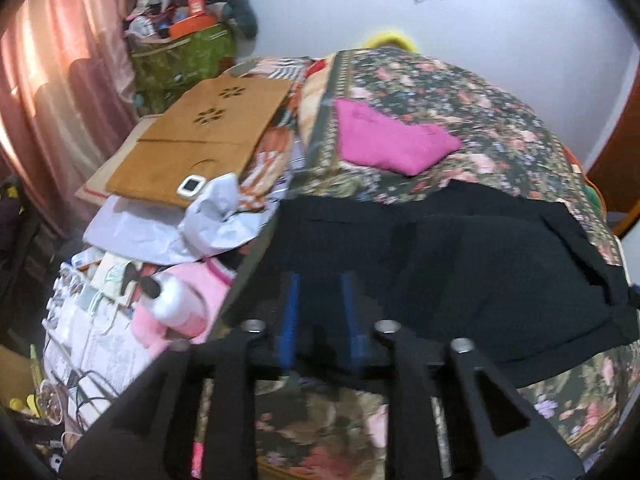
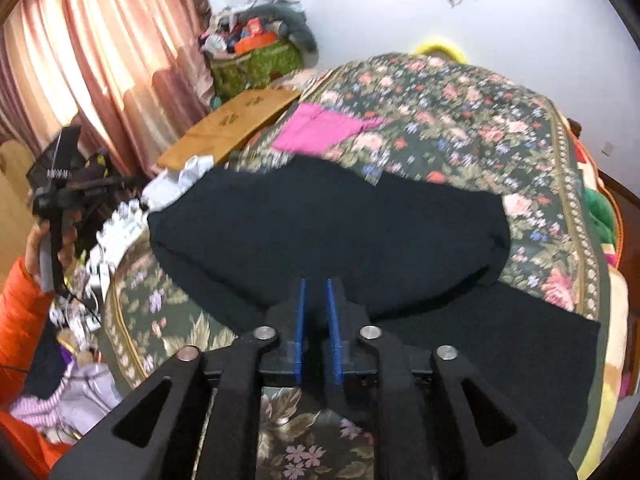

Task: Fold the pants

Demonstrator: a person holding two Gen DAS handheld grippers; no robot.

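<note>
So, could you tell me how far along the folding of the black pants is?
Partly done: the black pants lie on the floral bedspread with one fold laid over. In hand: nothing; the left gripper and right gripper are open above the cloth. Left: folding them smaller, like the pink garment behind.

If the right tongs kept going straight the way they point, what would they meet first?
Most likely the black pants spread on the flowered bedspread; the right tongs aim down at the cloth, with nothing visible between, though depth is unclear.
</note>
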